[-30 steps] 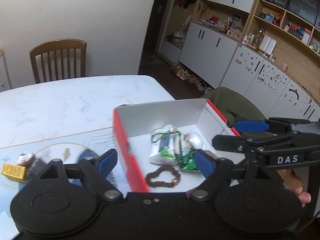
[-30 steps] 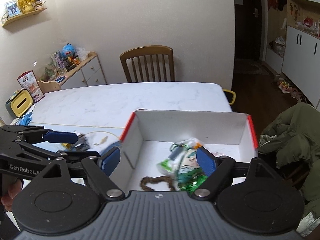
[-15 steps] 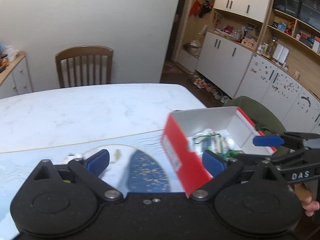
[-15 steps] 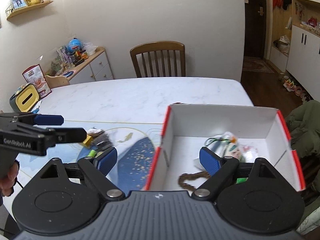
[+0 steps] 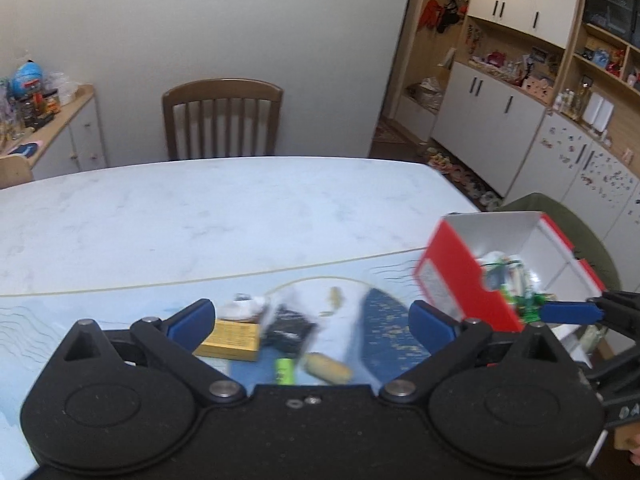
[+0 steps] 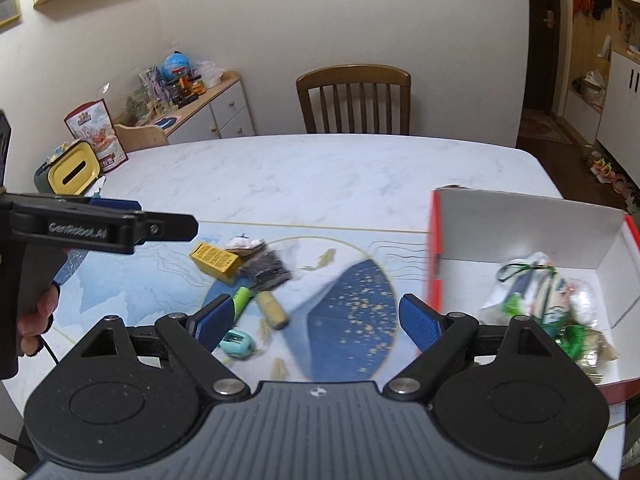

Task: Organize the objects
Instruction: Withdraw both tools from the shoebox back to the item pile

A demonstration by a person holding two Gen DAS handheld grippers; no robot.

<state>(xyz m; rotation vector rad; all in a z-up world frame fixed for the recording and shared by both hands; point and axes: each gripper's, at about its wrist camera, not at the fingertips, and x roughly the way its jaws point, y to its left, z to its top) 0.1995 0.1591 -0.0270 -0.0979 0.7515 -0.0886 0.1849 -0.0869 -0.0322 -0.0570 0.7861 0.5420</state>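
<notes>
Box (image 6: 532,216) at table's right edge, packets already inside. Clutter (image 6: 240,272) loose on mat, left of box. Left gripper (image 5: 312,320) and right gripper (image 6: 316,320) both spread, empty, above clutter. Step: picking next item. Next: descend, clamp one, carry to box.

A red box (image 6: 434,256) with a white inside stands open at the right end of the tabletop (image 6: 320,176), holding a heap of clear and green packets (image 6: 540,296) against its near right side. Left of it, on a blue mat (image 6: 344,300), lies a loose cluster: a yellow carton (image 6: 215,261) on its side, a white wrapper (image 6: 245,244) just behind it, a dark packet (image 6: 266,270) touching the carton, and a green tube (image 6: 242,300) beside a tan cylinder (image 6: 272,310). A small teal item (image 6: 238,344) lies nearest the camera, too blurred to tell its kind.
</notes>
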